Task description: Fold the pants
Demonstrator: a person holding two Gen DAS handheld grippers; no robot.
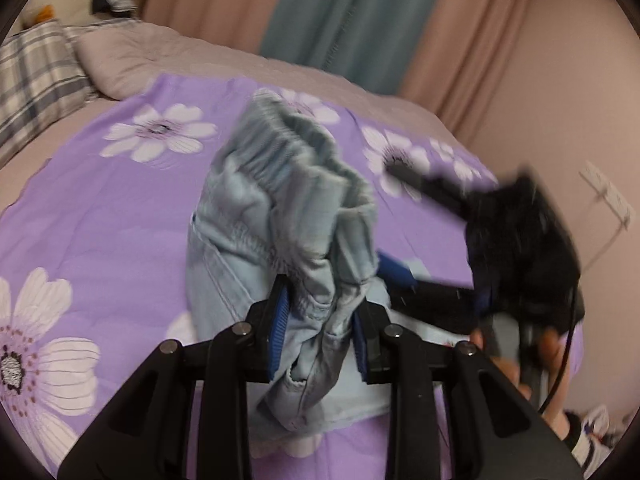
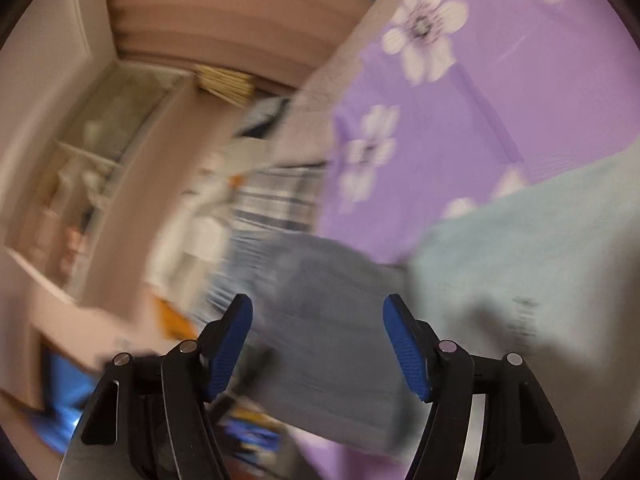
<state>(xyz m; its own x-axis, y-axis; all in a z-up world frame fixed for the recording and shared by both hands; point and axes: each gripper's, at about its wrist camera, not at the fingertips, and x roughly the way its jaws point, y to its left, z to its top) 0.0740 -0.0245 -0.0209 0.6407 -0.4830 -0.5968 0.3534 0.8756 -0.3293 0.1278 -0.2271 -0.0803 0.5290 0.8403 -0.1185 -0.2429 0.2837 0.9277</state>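
The bed (image 1: pixel 132 60) fills most of the left wrist view, covered by a purple floral sheet (image 1: pixel 112 208); a plaid pillow (image 1: pixel 32 76) and a plain pillow (image 1: pixel 120 60) lie at its far end; pink and teal curtains (image 1: pixel 360 12) hang behind it.

The light-blue denim pants (image 1: pixel 272 208) sit mid-sheet, bunched and raised, with the elasticated waistband (image 1: pixel 288 148) uppermost and gathered in folds; a lower portion of the fabric lies flat on the sheet beneath.

The left gripper (image 1: pixel 320 320) is clenched on a fold of the pants just below the waistband; denim fills the gap between its blue pads (image 1: pixel 280 320).

The right gripper (image 2: pixel 318 344) stands released, jaws wide apart; in the right wrist view the pants (image 2: pixel 520 280) lie beyond and between its fingers, but the picture is heavily blurred and contact cannot be determined; in the left wrist view the right gripper (image 1: pixel 408 272) appears beside the pants at the right, held by a hand (image 1: pixel 548 344), one blue pad near the fabric edge.
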